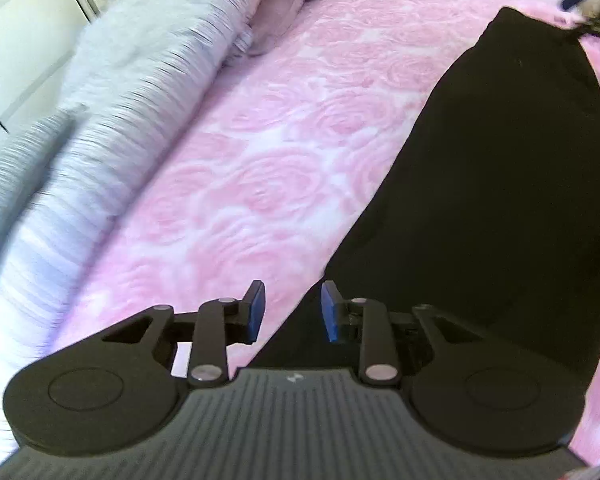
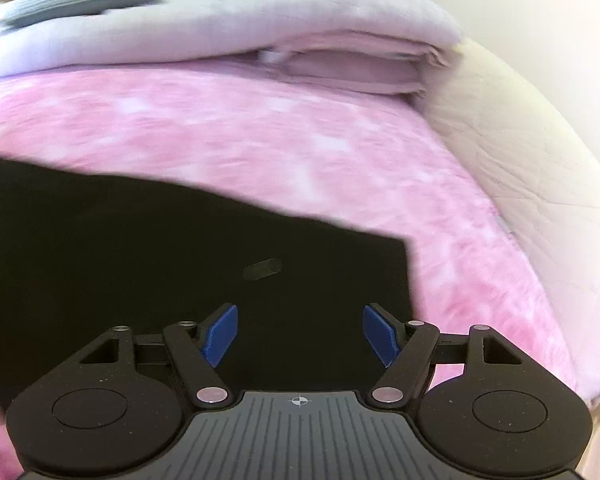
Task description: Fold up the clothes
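Lying flat on the pink rose-patterned bedspread [image 1: 260, 152] is a black garment [image 1: 500, 184], its straight edges showing against the pink in both wrist views. The left gripper [image 1: 292, 312] is hanging over the garment's left edge with its blue pads [image 1: 256, 308] parted and nothing between them, so it is released. The right gripper [image 2: 300, 336] is hovering over a corner of the same garment [image 2: 160, 240] with its jaws spread wide and empty, also released. A small oblong mark [image 2: 262, 269] is showing on the dark cloth ahead of the right gripper; what it is cannot be told. A pale grey quilt [image 1: 132, 80] is lying bunched along the far side of the bed, and a folded pink sheet [image 2: 352, 72] is sitting beneath it.
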Available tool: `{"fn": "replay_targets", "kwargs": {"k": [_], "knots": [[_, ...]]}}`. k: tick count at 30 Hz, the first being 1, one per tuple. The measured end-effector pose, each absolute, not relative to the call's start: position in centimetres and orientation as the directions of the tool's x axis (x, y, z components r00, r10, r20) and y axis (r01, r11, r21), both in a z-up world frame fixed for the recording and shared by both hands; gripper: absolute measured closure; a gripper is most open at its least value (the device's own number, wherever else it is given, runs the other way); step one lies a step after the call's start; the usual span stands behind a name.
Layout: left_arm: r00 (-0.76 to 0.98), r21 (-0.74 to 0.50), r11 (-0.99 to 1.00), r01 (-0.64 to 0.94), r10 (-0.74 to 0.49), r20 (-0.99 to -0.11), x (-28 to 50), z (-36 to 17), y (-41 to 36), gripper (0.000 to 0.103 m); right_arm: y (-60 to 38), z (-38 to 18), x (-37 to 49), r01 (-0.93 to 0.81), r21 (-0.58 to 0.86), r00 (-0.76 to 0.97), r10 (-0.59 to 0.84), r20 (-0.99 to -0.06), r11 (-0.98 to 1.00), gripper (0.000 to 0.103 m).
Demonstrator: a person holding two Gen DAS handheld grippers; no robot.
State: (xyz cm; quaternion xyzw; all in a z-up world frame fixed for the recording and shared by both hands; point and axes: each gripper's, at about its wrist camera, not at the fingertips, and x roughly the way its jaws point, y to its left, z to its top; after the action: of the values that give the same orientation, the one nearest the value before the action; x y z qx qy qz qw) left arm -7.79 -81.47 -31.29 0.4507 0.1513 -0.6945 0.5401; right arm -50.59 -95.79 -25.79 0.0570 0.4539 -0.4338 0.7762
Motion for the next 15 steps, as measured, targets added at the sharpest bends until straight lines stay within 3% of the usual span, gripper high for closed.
{"fn": "replay_targets", "kwargs": {"k": [3, 4, 5, 8, 9, 10, 12, 15], "knots": [[0.008, 0.29, -0.441, 0.849, -0.538, -0.843, -9.6, -33.9, -82.7, 0.079, -102.4, -26.9, -52.4, 0.725, -0.264, 0.233, -0.587, -0.775, 0.636, 0.032], [0.014, 0.298, -0.472, 0.83, -0.516, -0.857, -10.3, -34.5, -82.7, 0.084, -104.3, -27.4, -52.9, 0.734, -0.229, 0.24, -0.559, -0.794, 0.64, 0.032], [0.02, 0.305, -0.505, 0.807, -0.494, -0.869, -11.1, -35.1, -82.6, 0.103, -106.2, -28.0, -53.4, 0.742, -0.193, 0.248, -0.53, -0.811, 0.642, 0.032], [0.073, 0.367, -0.532, 0.763, -0.493, -0.867, -12.3, -35.4, -81.7, 0.103, -110.5, -29.7, -54.6, 0.763, -0.043, 0.305, -0.418, -0.856, 0.645, 0.033], [0.089, 0.378, -0.511, 0.771, -0.502, -0.86, -12.2, -35.0, -81.8, 0.103, -111.2, -30.1, -54.9, 0.766, -0.001, 0.321, -0.383, -0.866, 0.643, 0.061], [0.106, 0.39, -0.491, 0.779, -0.51, -0.853, -12.0, -34.7, -81.8, 0.103, -111.7, -30.4, -55.2, 0.761, 0.05, 0.344, -0.337, -0.876, 0.647, 0.079], [0.149, 0.42, -0.422, 0.803, -0.541, -0.828, -11.5, -33.6, -82.2, 0.103, -111.7, -29.9, -55.2, 0.749, 0.048, 0.356, -0.34, -0.87, 0.661, 0.092], [0.208, 0.443, -0.324, 0.836, -0.56, -0.802, -10.1, -32.9, -83.2, 0.103, -111.7, -28.5, -55.7, 0.777, 0.045, 0.375, -0.405, -0.834, 0.627, 0.096]]}}
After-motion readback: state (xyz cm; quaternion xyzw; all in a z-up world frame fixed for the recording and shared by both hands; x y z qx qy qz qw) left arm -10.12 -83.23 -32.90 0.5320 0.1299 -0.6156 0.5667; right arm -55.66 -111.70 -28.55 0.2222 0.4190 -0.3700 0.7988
